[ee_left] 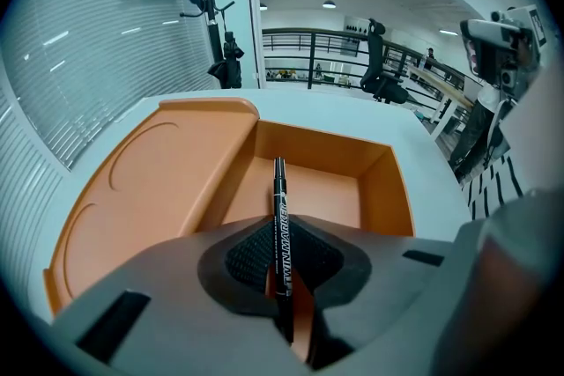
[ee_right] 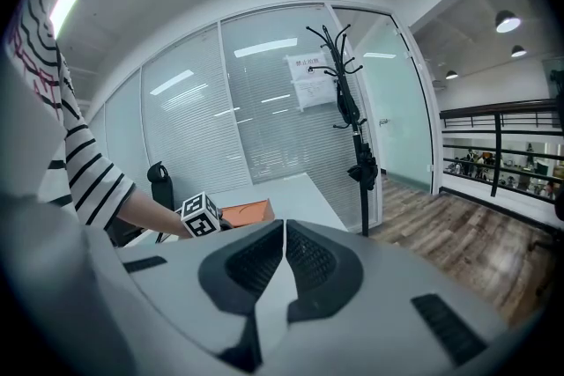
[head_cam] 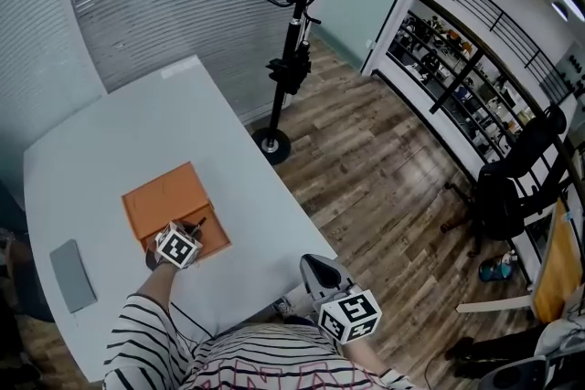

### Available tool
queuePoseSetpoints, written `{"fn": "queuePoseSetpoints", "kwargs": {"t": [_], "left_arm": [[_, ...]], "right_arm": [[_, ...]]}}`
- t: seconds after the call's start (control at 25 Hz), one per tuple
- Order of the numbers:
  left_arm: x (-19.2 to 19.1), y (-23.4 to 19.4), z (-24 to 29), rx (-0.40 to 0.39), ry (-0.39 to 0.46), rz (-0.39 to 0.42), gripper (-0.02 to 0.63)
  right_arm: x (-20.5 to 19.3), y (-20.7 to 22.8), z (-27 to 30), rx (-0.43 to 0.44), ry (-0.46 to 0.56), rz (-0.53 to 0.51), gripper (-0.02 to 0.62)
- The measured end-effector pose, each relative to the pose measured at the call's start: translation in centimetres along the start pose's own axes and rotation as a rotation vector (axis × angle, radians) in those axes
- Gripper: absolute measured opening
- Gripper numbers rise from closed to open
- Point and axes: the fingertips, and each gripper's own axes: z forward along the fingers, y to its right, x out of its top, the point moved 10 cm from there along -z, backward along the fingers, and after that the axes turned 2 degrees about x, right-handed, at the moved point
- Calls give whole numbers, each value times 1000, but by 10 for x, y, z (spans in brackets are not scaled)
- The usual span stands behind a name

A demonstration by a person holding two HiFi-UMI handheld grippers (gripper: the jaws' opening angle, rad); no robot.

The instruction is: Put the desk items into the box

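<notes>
left gripper point(head_cam: 192, 228) fingers pinch marker pen point(ee_left: 280, 216), pointing 12 o'clock over orange box point(ee_left: 388, 189) | right gripper point(ee_right: 284, 233) fingers closed, holding nothing | risk: dropped crooked, pen may bounce out

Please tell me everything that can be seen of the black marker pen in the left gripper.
The marker is a slim black pen, plastic by its look, with white print reading TWIN MARKER along the barrel. The left gripper is shut on its lower half, and the pads press it from both sides. Its free end points straight forward, over the open compartment of the orange box. Whether that end touches the box cannot be told.
</notes>
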Motion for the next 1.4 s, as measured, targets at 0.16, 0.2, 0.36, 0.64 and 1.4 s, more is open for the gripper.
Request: {"fn": "queuePoseSetpoints", "kwargs": {"t": [0.16, 0.2, 0.36, 0.64, 1.4], "left_arm": [[2, -1, 2, -1, 5, 3, 35], [2, 0, 1, 0, 5, 3, 35], [3, 1, -1, 0, 1, 5, 35], [1, 2, 0, -7, 6, 12, 49], [12, 3, -42, 123, 182, -61, 78]], "right_arm": [[-1, 2, 1, -1, 0, 2, 28], [-1, 2, 0, -1, 0, 3, 28], [0, 2, -1, -1, -2, 4, 28], [-2, 0, -2, 1, 1, 2, 28], [7, 0, 20, 107, -8, -20, 28]]}}
